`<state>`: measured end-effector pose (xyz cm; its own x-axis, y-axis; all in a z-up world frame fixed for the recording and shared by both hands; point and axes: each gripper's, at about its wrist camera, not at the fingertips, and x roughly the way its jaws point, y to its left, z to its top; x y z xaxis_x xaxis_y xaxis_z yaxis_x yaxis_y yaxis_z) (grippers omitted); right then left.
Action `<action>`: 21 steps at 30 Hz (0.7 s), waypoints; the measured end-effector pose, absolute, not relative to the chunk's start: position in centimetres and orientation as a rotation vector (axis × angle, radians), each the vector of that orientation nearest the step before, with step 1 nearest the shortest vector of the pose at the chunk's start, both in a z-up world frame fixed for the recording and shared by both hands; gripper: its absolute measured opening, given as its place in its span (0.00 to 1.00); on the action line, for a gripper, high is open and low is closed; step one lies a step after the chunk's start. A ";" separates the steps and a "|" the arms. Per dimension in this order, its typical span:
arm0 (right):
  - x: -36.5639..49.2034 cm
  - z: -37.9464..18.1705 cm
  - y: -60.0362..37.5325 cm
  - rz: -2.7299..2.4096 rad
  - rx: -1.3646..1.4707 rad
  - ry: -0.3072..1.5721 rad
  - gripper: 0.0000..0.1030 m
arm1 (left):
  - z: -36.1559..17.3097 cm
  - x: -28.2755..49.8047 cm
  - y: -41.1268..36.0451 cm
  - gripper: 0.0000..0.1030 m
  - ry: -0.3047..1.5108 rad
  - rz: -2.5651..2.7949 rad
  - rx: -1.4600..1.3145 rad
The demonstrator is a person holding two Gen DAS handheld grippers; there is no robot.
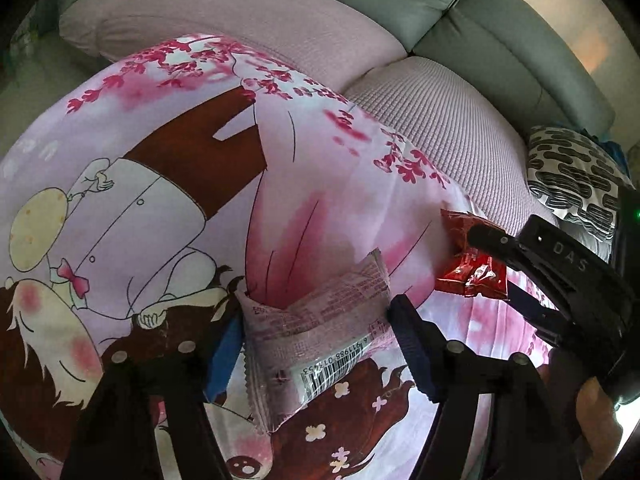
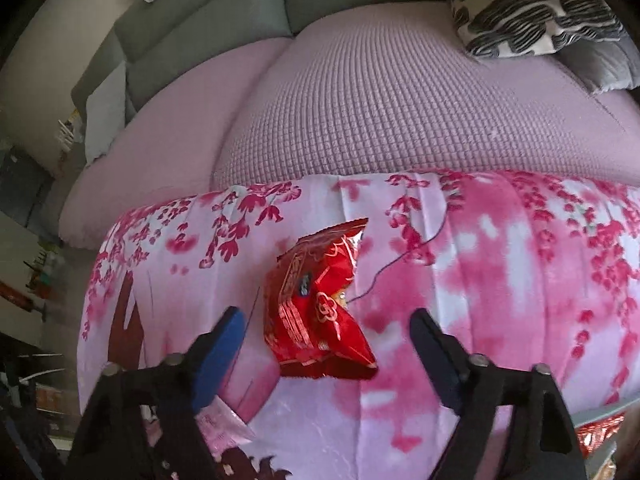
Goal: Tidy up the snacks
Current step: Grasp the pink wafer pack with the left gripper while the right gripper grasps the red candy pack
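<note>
Pale pink snack packet: lies barcode-up on the printed blanket over the sofa, between the wide-open fingers of the left gripper, not yet clamped; best closed across the packet's middle, clear of the cloth. Red snack packet: lies on the same blanket, near the pink one, between the wide-open, empty fingers of the right gripper; likely needs a gentle squeeze, since the foil looks puffed and slippery.
</note>
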<state>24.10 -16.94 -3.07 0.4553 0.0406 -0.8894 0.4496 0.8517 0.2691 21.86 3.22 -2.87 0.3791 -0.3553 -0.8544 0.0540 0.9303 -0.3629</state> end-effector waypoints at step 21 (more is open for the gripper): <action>15.4 1.2 -15.1 -0.240 0.471 0.980 0.44 | -3.6 20.9 3.6 0.68 1.234 -0.307 -0.366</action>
<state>15.39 -15.10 1.20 0.5412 0.0145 -0.8408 0.4011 0.8743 0.2733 20.89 3.60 -3.60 0.3029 -0.4197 -0.8556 0.0303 0.9016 -0.4315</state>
